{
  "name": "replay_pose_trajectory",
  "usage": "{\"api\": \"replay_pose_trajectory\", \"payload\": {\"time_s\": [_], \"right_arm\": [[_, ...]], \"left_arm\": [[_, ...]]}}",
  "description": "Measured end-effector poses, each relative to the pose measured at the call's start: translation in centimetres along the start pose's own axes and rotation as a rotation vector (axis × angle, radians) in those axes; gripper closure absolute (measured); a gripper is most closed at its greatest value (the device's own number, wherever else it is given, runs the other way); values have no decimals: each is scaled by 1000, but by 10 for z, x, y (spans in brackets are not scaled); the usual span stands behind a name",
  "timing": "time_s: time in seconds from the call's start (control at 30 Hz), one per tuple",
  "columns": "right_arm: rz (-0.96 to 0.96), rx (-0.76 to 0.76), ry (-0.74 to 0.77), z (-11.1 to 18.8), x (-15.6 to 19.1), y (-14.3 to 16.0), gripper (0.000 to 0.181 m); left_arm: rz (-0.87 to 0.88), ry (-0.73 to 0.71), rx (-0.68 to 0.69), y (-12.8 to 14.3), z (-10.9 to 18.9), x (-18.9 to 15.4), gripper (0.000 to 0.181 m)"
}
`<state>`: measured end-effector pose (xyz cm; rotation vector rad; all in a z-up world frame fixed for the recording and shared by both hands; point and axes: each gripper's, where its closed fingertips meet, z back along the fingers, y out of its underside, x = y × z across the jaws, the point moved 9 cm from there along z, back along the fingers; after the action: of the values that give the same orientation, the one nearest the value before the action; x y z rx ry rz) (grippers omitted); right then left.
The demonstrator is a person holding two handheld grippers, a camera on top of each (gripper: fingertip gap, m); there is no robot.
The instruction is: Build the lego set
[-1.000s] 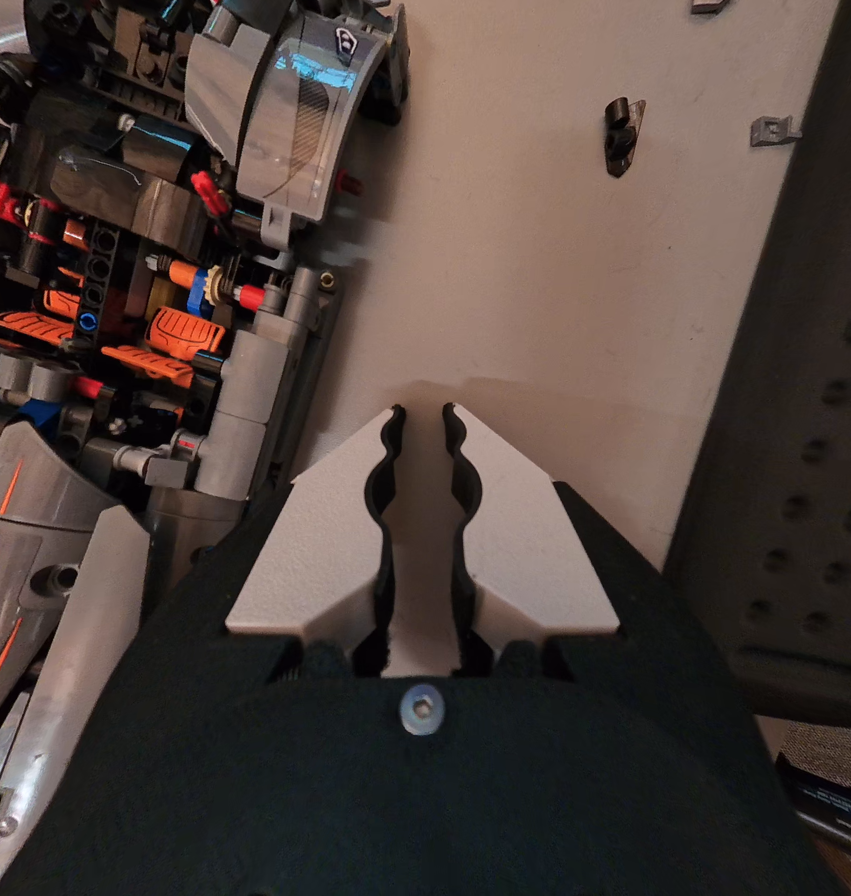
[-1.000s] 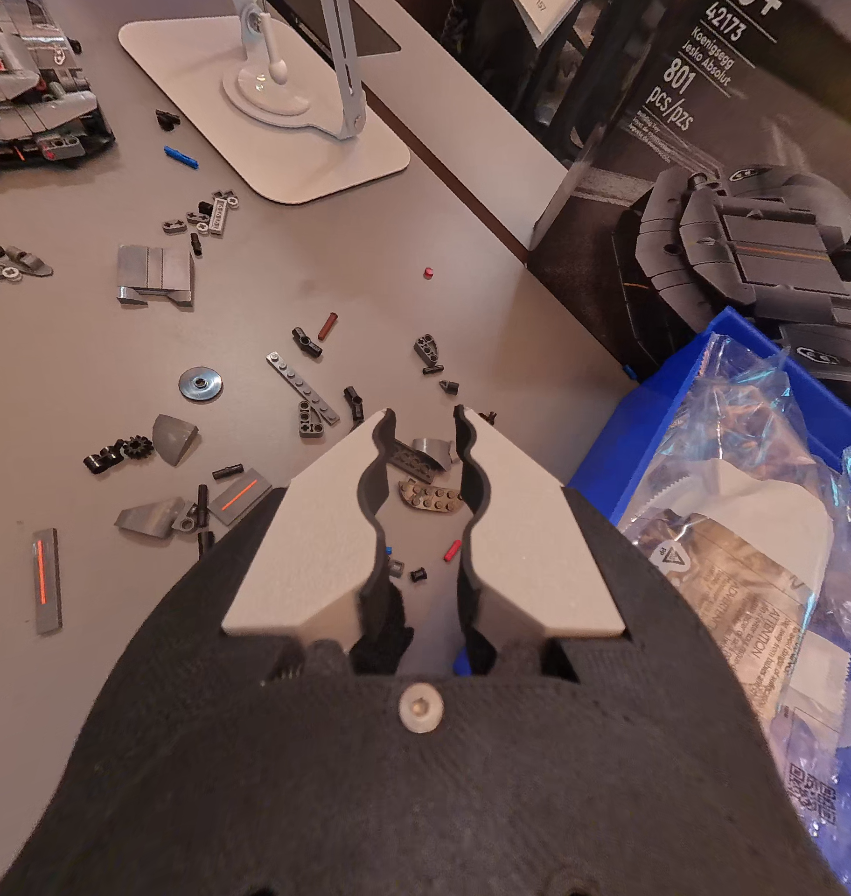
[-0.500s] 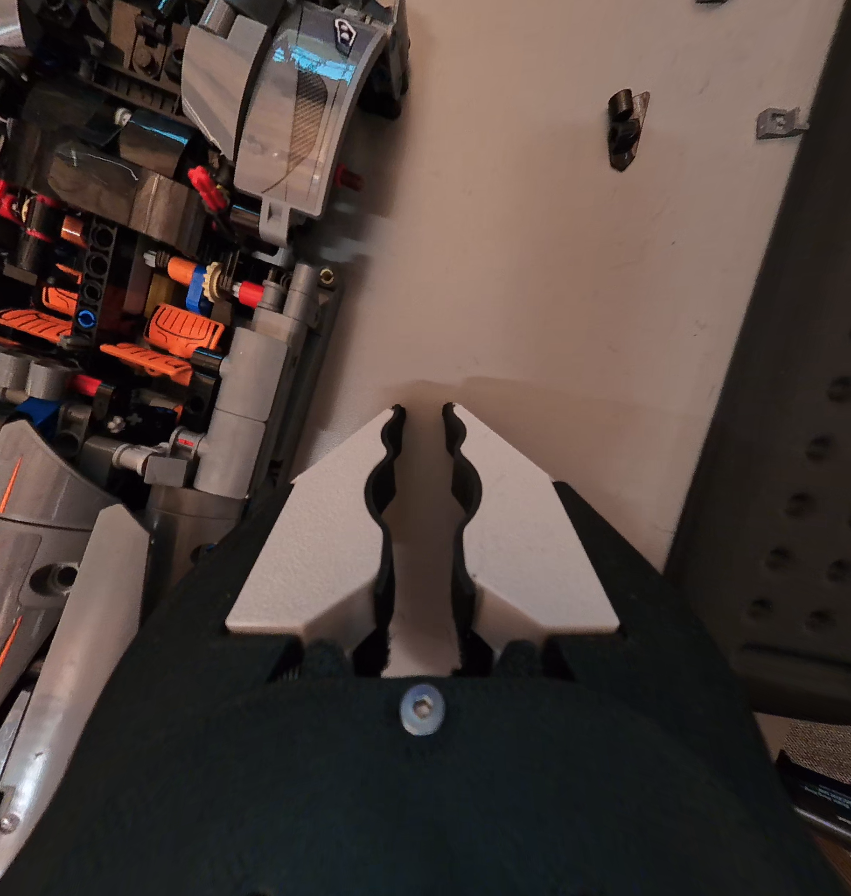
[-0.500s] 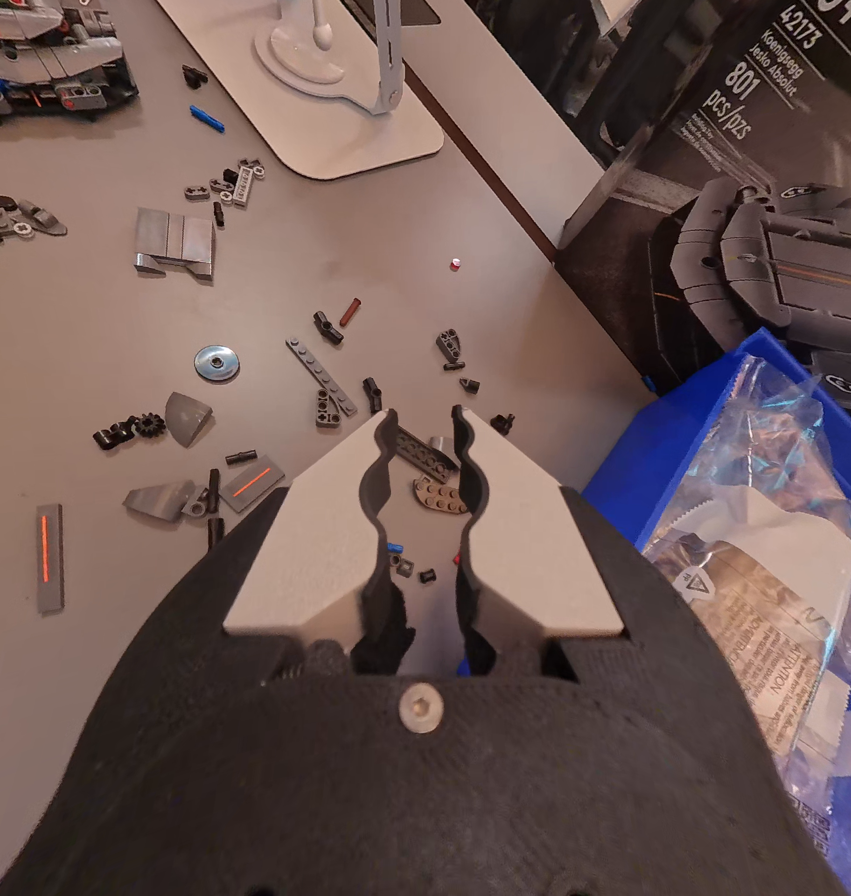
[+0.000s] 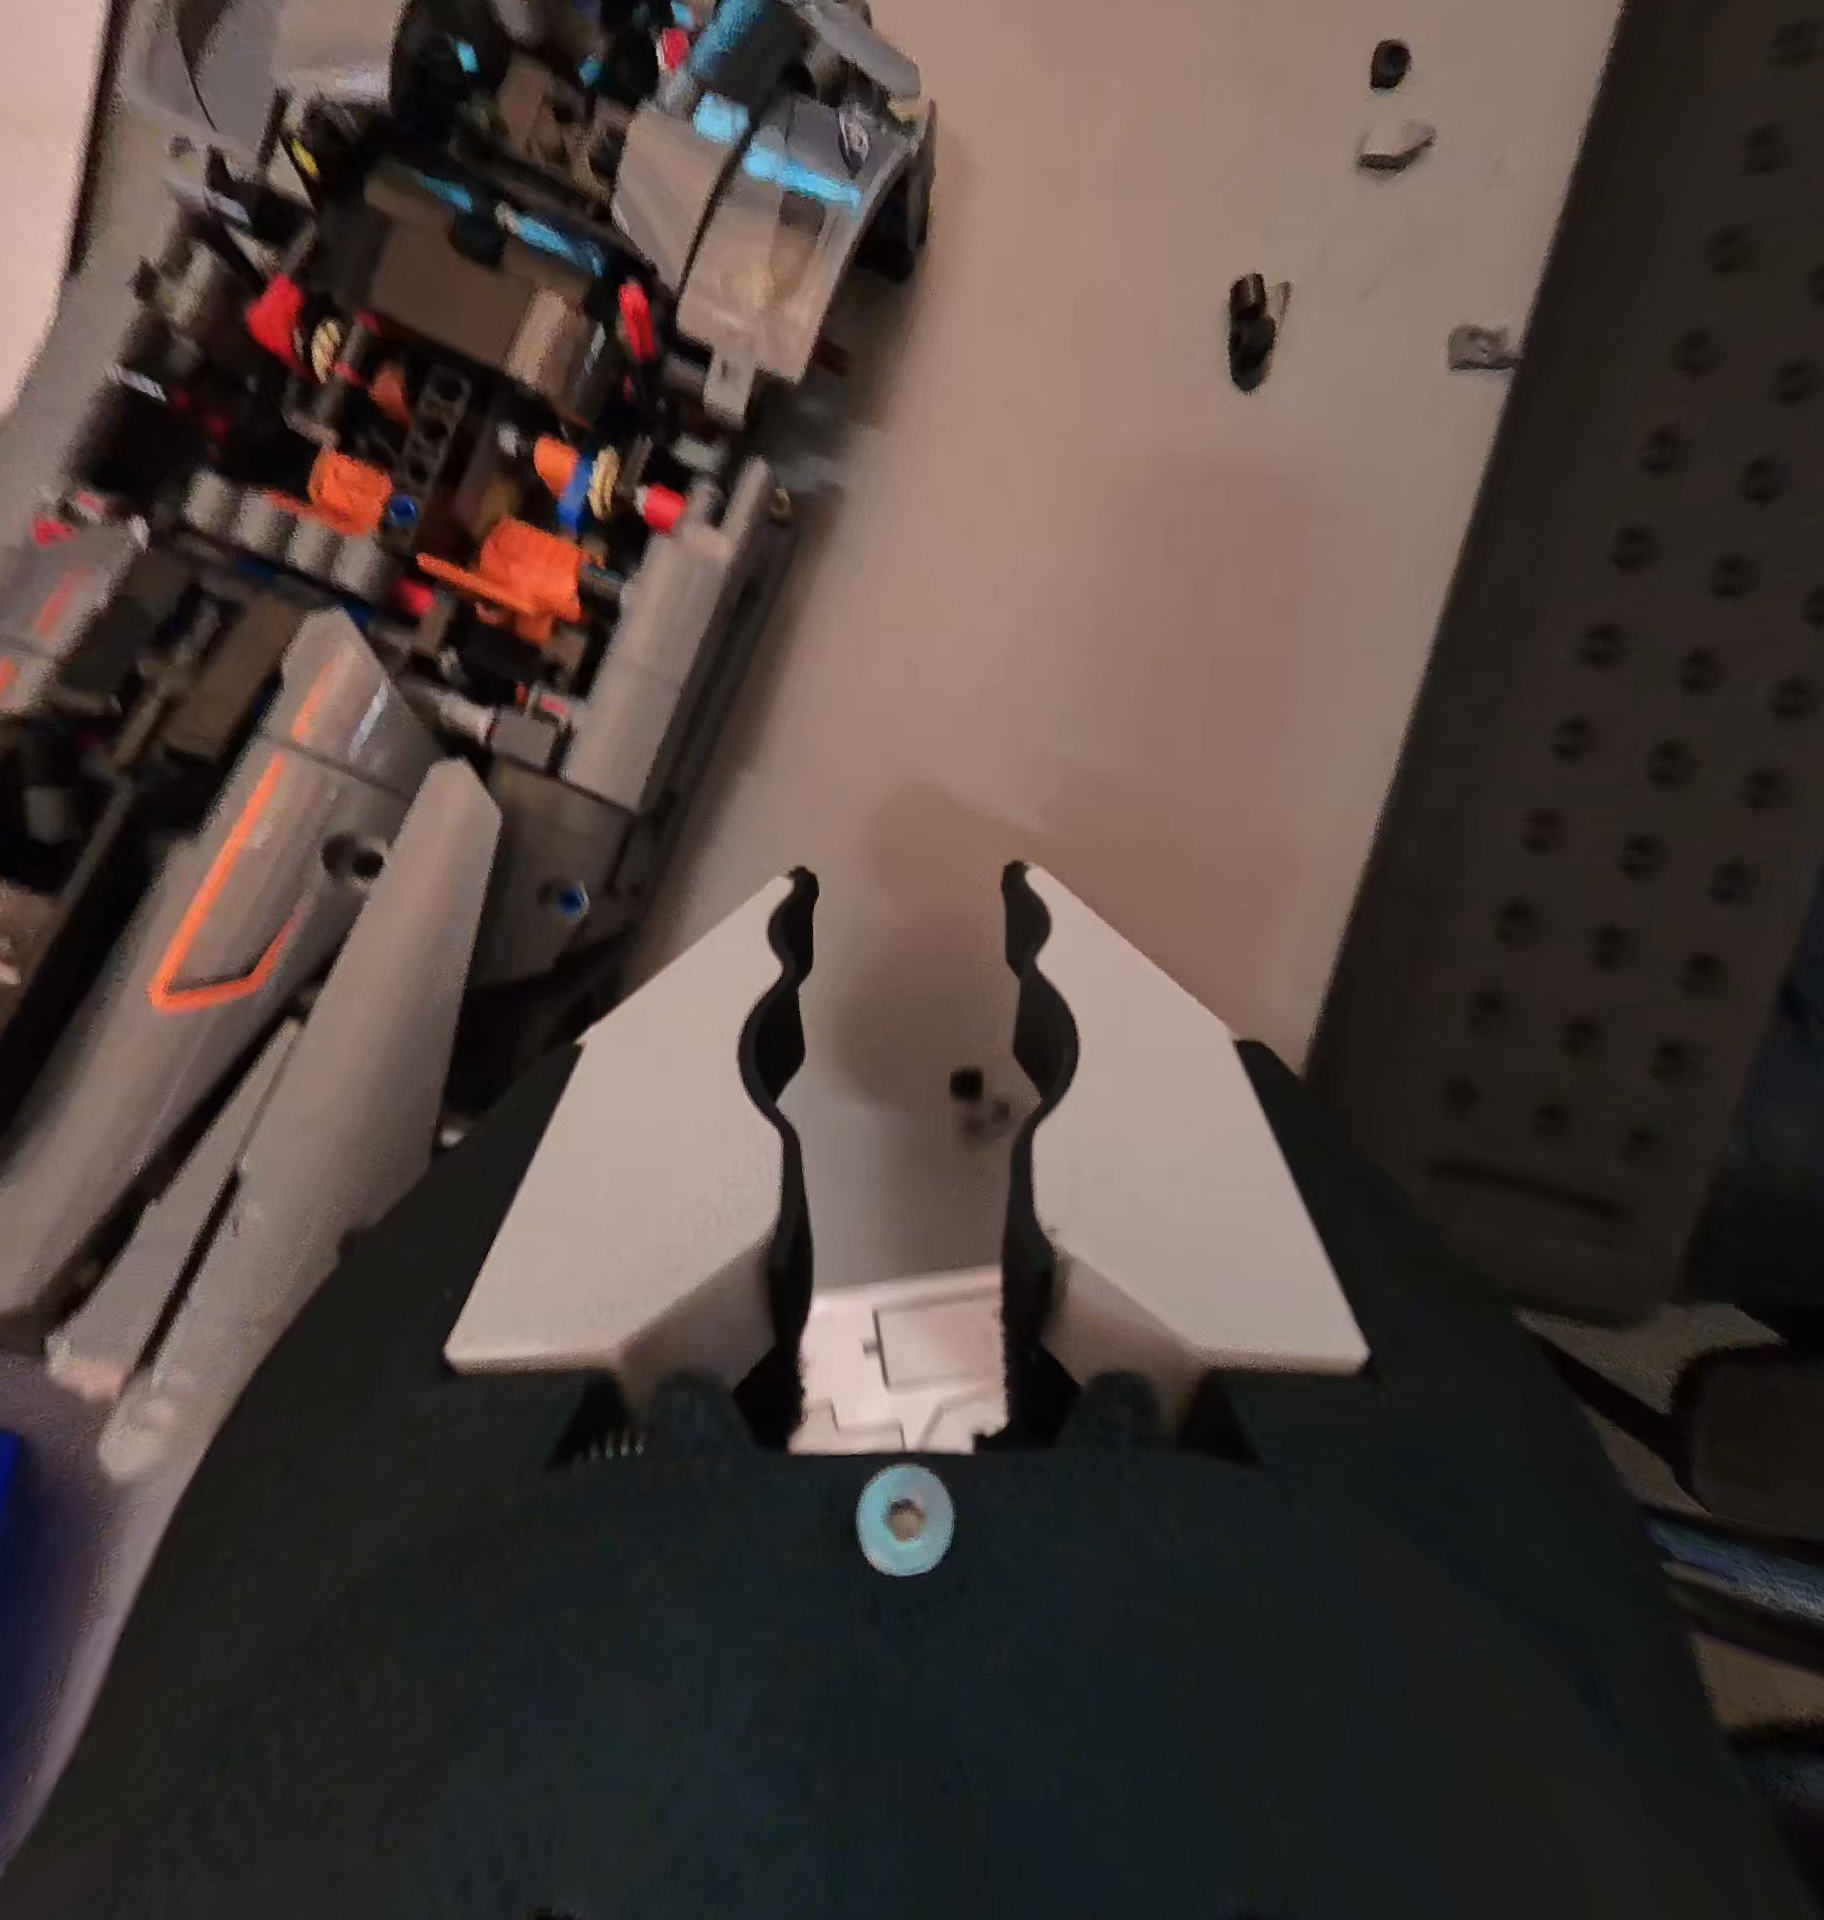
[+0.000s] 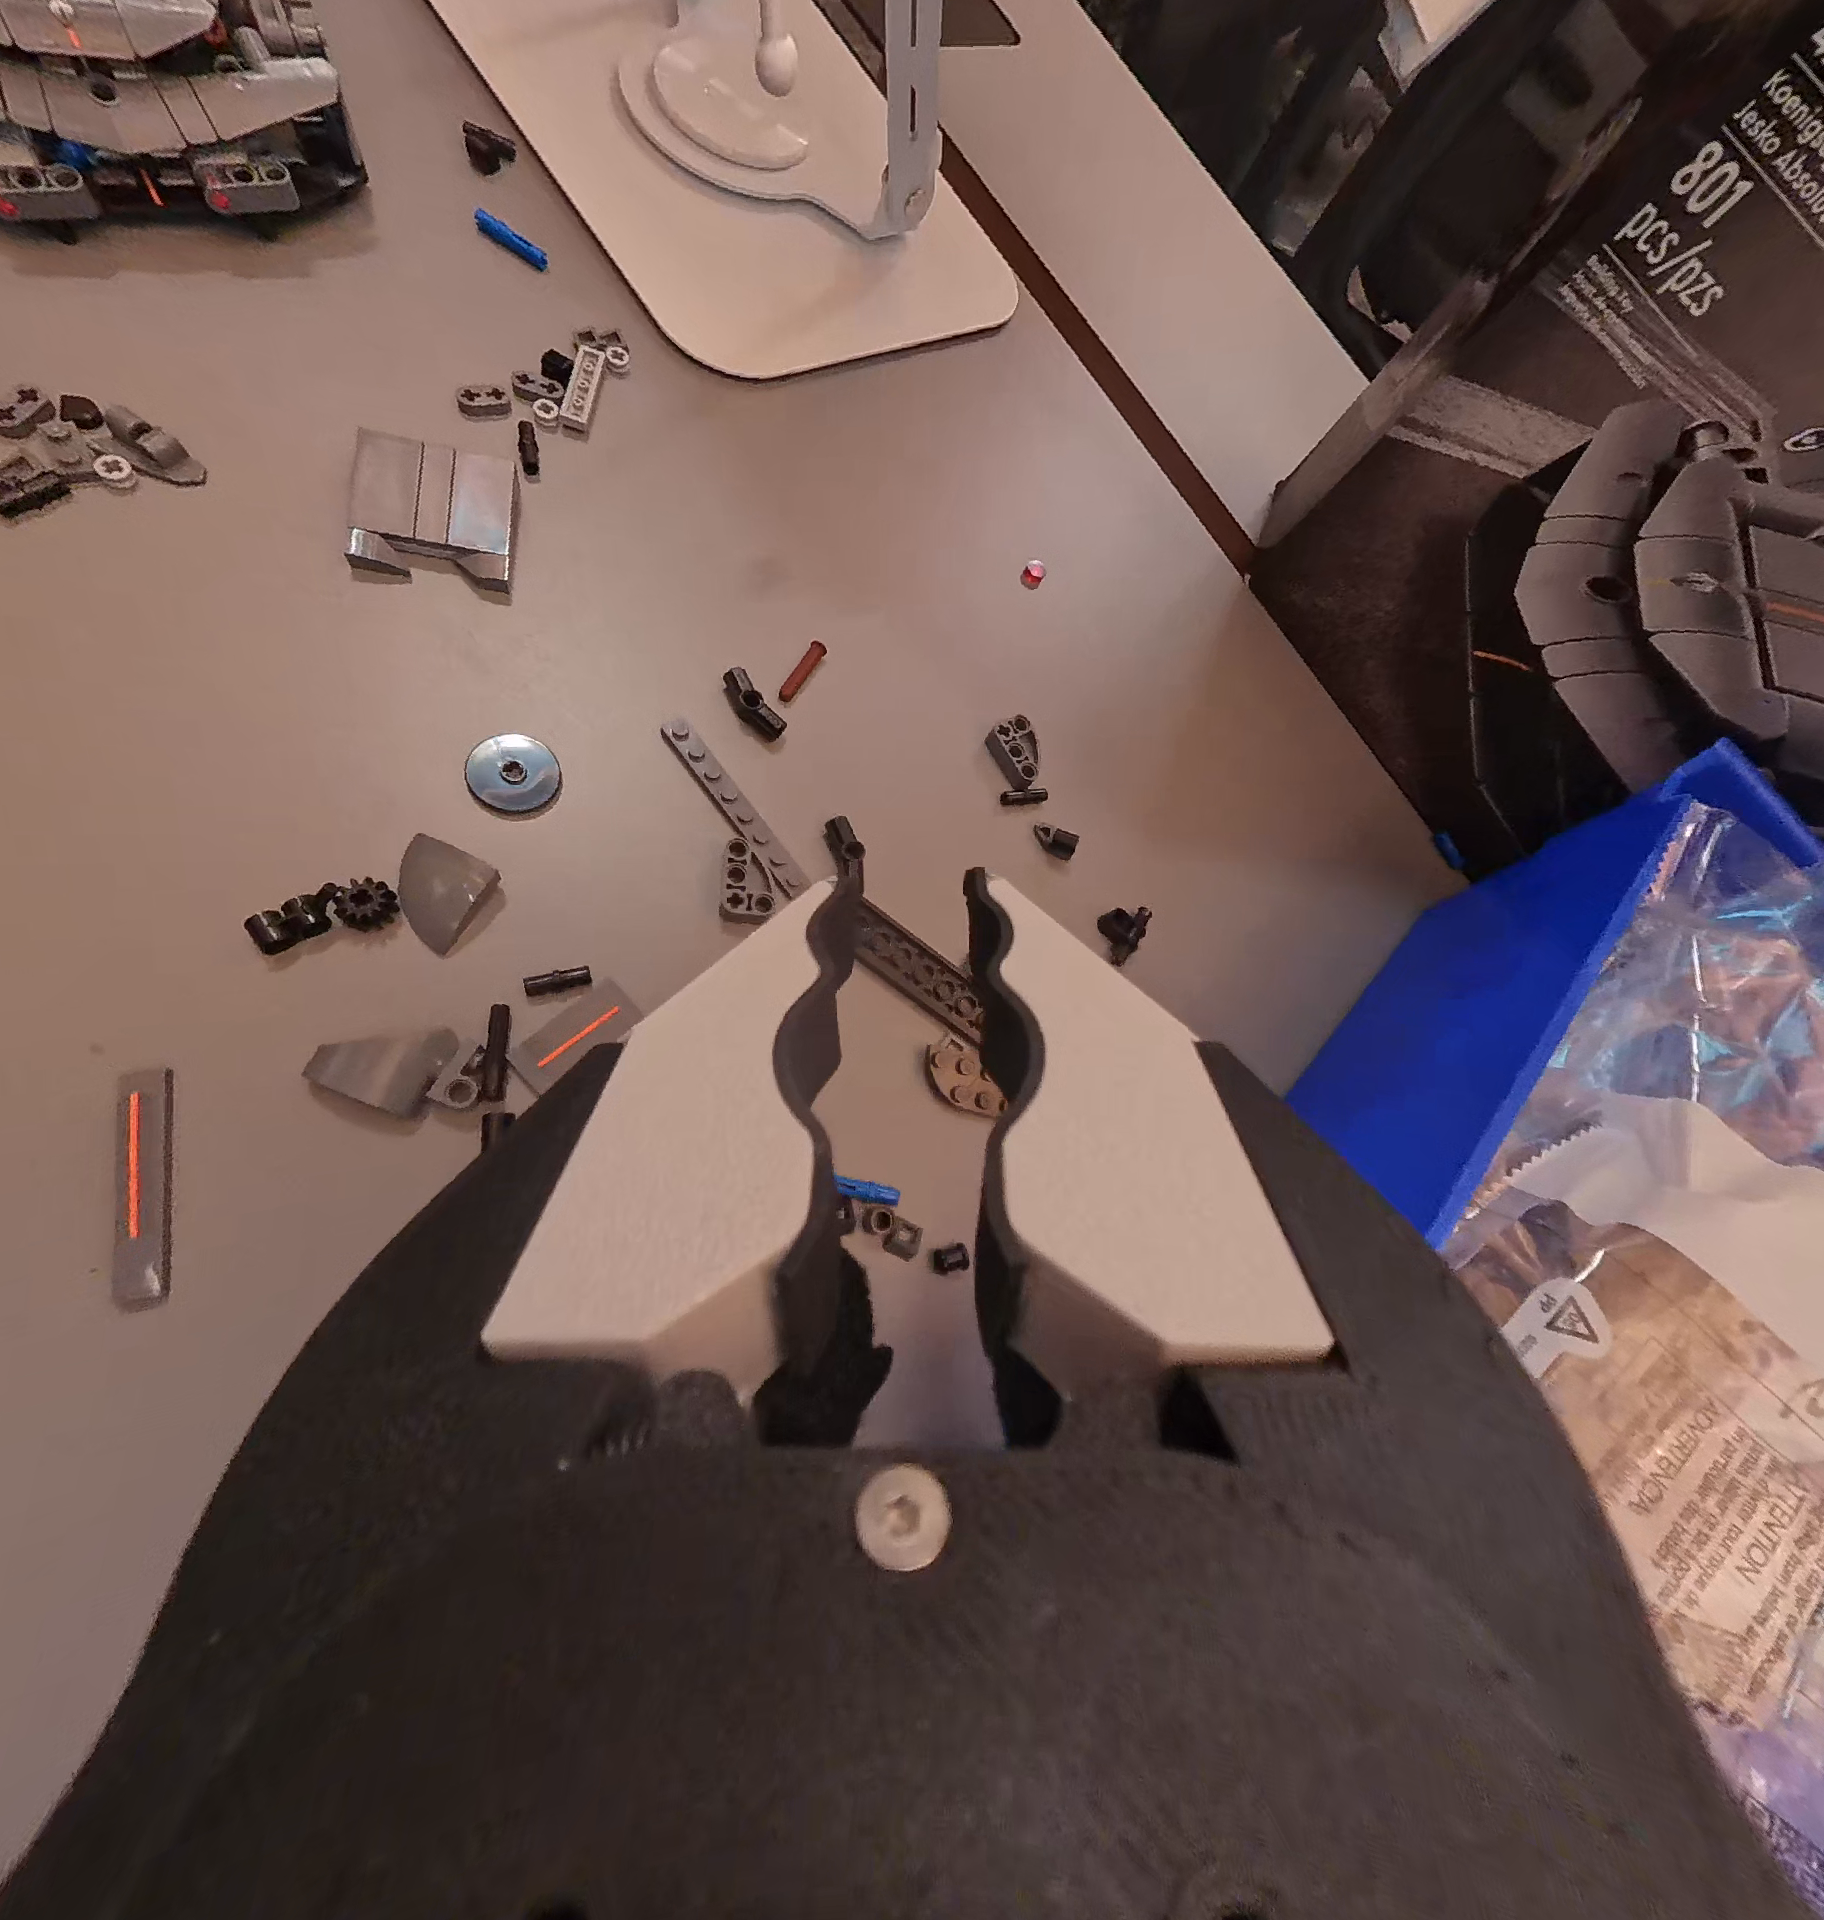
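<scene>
The half-built grey, black and orange lego car (image 5: 451,540) lies at the left of the left wrist view. My left gripper (image 5: 903,878) is open and empty, just right of the car above the table, with a small black piece (image 5: 965,1086) on the table between its fingers. My right gripper (image 6: 903,883) is open and empty above scattered loose pieces. A dark grey holed beam (image 6: 918,971) and a rounded dark plate (image 6: 965,1081) lie between its fingers. A blue pin (image 6: 866,1190) lies nearer its base. Part of the car (image 6: 129,114) shows at the top left.
A blue bin (image 6: 1427,1018) holding plastic bags (image 6: 1718,1195) stands at the right, with the set's box (image 6: 1614,468) behind it. A white stand base (image 6: 783,208) sits at the back. A dark perforated panel (image 5: 1666,675) rises at the right of the left wrist view. The left gripper's tips are roughly 50 cm from the right gripper's. My left tips are about 55 cm from the blue pin (image 6: 866,1190), my right tips only 10 cm.
My left gripper has opened wider and pulled back and tilted, showing more of the car. My right gripper has moved forward over the loose pieces, jaws slightly wider.
</scene>
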<state>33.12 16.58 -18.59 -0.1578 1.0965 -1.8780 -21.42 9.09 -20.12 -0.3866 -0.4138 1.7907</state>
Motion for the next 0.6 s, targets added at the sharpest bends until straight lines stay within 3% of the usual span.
{"api": "replay_pose_trajectory", "payload": {"time_s": [0.17, 0.37, 0.6], "right_arm": [[1, 5, -6, -2, 1, 1, 162], [2, 5, -8, -2, 1, 1, 163], [7, 2, -10, -2, 2, 0, 163]], "left_arm": [[45, 58, 104, 21, 13, -8, 146], [130, 114, 308, 55, 2, -8, 148], [124, 143, 329, 55, -11, -9, 152]]}}
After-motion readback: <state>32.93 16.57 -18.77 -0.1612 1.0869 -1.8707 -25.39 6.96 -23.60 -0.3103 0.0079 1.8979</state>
